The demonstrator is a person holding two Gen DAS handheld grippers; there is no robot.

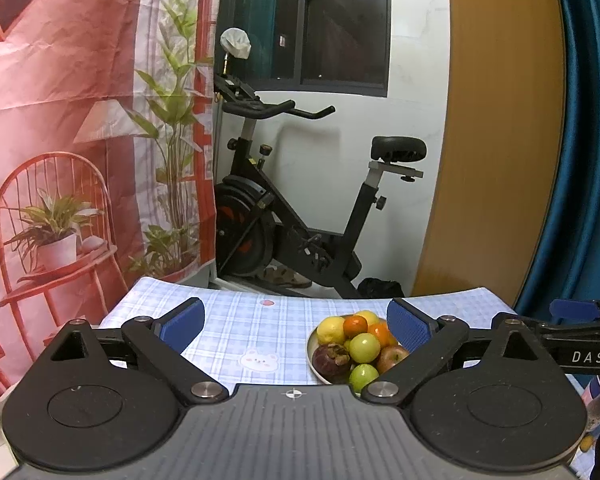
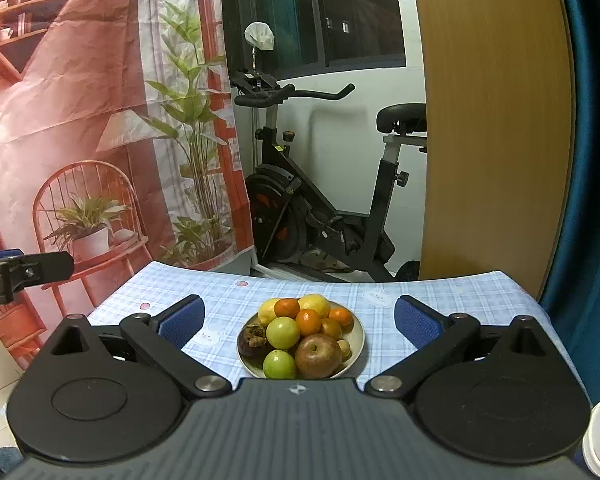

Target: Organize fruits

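A plate (image 2: 356,346) on the checked surface (image 2: 440,292) holds piled fruit: two lemons, three oranges, two green fruits, one red apple (image 2: 318,356), one mangosteen (image 2: 253,340). Left claw (image 1: 296,326) and right claw (image 2: 300,318) both gape wide, empty.

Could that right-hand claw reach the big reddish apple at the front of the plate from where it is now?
Probably yes. The right gripper stands open and empty, and the apple sits at the near edge of the plate, on top, with nothing between them. Neighbouring fruit crowds its sides, though.
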